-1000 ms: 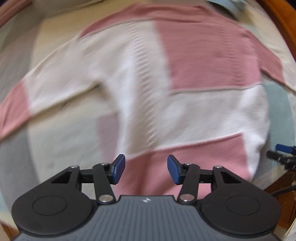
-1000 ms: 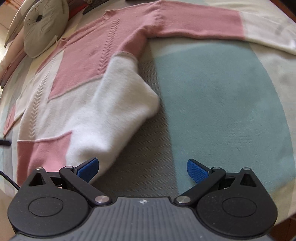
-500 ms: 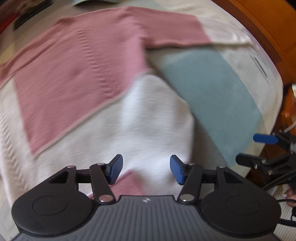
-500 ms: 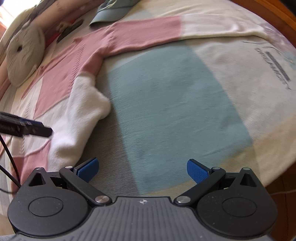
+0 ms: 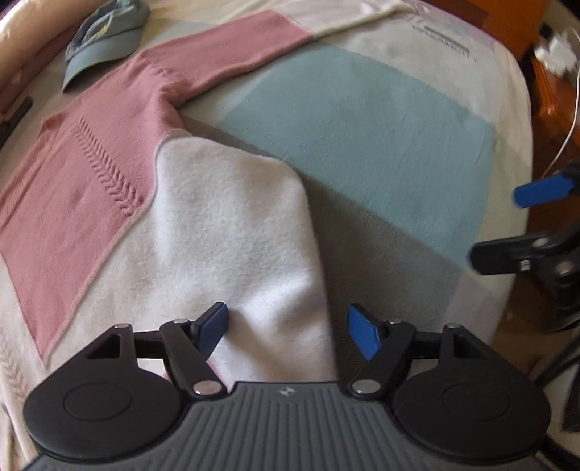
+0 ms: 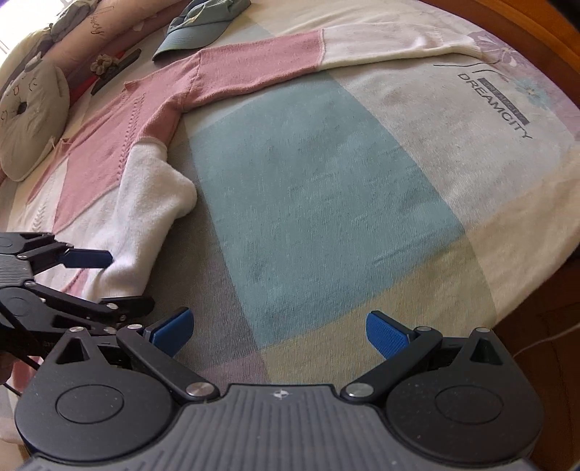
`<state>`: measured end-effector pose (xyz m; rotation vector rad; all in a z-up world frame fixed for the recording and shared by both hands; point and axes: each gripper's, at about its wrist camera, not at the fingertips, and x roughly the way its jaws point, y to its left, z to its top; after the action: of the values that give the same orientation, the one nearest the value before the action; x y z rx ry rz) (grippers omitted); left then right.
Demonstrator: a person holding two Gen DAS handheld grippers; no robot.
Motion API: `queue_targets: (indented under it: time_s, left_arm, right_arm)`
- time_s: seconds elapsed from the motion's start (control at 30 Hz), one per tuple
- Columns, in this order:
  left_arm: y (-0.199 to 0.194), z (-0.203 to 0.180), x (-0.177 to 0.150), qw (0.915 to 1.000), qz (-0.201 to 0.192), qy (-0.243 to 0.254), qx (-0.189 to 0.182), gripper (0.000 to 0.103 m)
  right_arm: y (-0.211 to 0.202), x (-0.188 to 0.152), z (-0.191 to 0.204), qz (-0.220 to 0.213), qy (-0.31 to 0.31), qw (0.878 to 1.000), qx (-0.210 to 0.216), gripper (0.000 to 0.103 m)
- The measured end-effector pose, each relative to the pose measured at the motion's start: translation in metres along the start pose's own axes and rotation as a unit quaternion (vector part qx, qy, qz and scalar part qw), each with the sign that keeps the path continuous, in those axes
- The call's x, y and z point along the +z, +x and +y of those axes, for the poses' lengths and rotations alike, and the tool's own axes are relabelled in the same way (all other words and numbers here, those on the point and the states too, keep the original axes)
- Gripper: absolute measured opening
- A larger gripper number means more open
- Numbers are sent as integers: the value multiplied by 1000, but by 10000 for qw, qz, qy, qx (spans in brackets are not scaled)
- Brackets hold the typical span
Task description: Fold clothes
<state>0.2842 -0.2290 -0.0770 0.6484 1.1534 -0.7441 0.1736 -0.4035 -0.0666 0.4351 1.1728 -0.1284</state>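
Observation:
A pink and white knitted sweater lies spread flat on the bed, one sleeve stretched out toward the far right. My left gripper points steeply down over the sweater's white side edge, its jaws opening. The fabric lies beneath them and the pads do not press on it. The right wrist view shows the left gripper at the left, above that same edge. My right gripper stands open over the bare sheet with nothing between its fingers. It also shows as the right gripper at the left wrist view's right border.
The bed sheet has teal, grey and cream blocks. A blue cap lies beyond the sweater's shoulder. A round cushion and pillows sit at the far left. The wooden bed frame runs along the right, with a white cable beyond it.
My left gripper swung from over the sweater's body to its white side edge, and its jaws widened. My right gripper shifted right over the sheet, and the left gripper came into its view.

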Motion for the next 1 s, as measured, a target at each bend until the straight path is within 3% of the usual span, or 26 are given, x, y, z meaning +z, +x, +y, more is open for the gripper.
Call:
queue_targets:
  time_s: [0.3, 0.47, 0.63, 0.8, 1.0]
  left_arm:
    - [-29, 63, -13, 9956, -341, -868, 131, 75]
    - [-29, 109, -24, 9878, -487, -1461, 209, 75]
    - [-24, 142, -37, 9793, -485, -1944, 286, 75]
    - [-20, 157, -48, 9784, -478, -1986, 304, 75]
    - [-20, 165, -60, 9725, -459, -2268, 270, 75]
  right_arm:
    - [-15, -2, 27, -182, -100, 9998, -69, 103]
    - [-15, 6, 44, -181, -48, 9989, 426, 103]
    - [1, 19, 65, -126, -122, 9928, 1183, 103]
    - [38, 35, 89, 50, -431, 9802, 1933, 103]
    - [71, 48, 95, 80, -785, 9782, 1920, 103]
